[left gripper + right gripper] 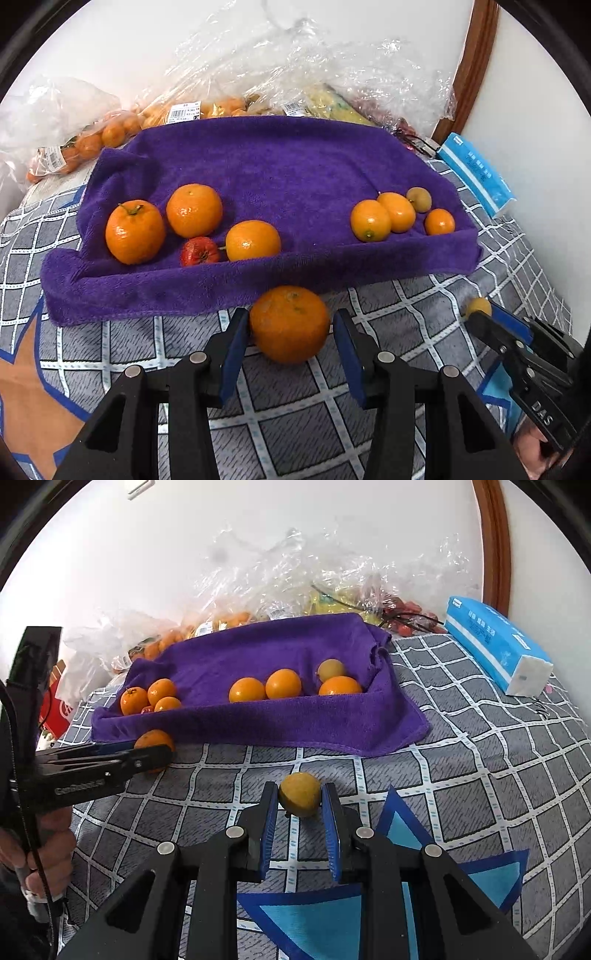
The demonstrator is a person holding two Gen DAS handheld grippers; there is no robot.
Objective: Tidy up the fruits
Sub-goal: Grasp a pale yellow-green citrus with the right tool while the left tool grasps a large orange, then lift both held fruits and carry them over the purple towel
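Note:
A purple towel (280, 162) lies on the checked bedcover. On its left lie three mandarins (194, 210) and a small red fruit (199, 252). On its right lie several kumquats (370, 220). My left gripper (290, 326) has its jaws around a mandarin (289, 325) on the bedcover, just in front of the towel; the pads touch or nearly touch it. My right gripper (300, 798) has its jaws close around a yellow kumquat (300, 794) on the bedcover. The right gripper also shows in the left wrist view (480, 314), the left gripper in the right wrist view (155, 753).
Clear plastic bags of fruit (92, 140) lie behind the towel against the white wall. A blue tissue pack (495, 642) lies at the right. A red box (55, 701) stands at the far left. A wooden frame (469, 66) rises at the back right.

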